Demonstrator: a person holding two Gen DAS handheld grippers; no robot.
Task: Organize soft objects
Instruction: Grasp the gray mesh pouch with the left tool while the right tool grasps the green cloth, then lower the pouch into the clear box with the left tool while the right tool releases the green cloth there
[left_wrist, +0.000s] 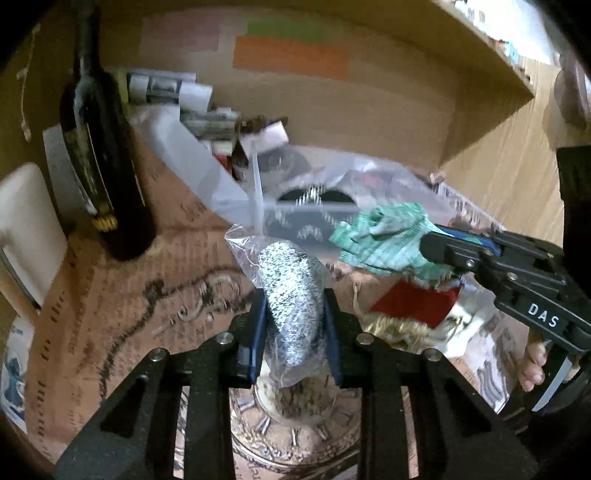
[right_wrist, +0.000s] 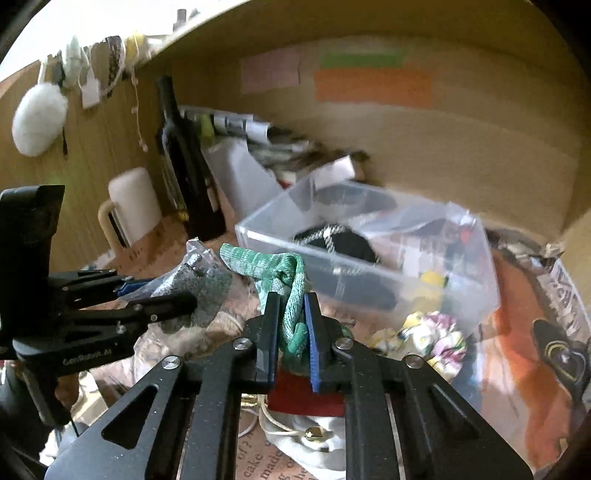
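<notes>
My left gripper (left_wrist: 293, 306) is shut on a grey speckled sock in a clear plastic bag (left_wrist: 291, 299), held above the printed tabletop; it also shows in the right wrist view (right_wrist: 201, 284). My right gripper (right_wrist: 291, 314) is shut on a green knitted cloth (right_wrist: 280, 273), which shows in the left wrist view (left_wrist: 384, 236) just right of the bagged sock. A clear plastic box (right_wrist: 369, 251) with dark soft items inside stands just beyond both grippers.
A dark wine bottle (left_wrist: 99, 162) and a white mug (right_wrist: 129, 206) stand at the left. A red pouch (left_wrist: 413, 302), a floral cloth (right_wrist: 432, 339) and a white drawstring bag (right_wrist: 314, 439) lie on the table. A wooden wall (right_wrist: 443, 147) closes the back.
</notes>
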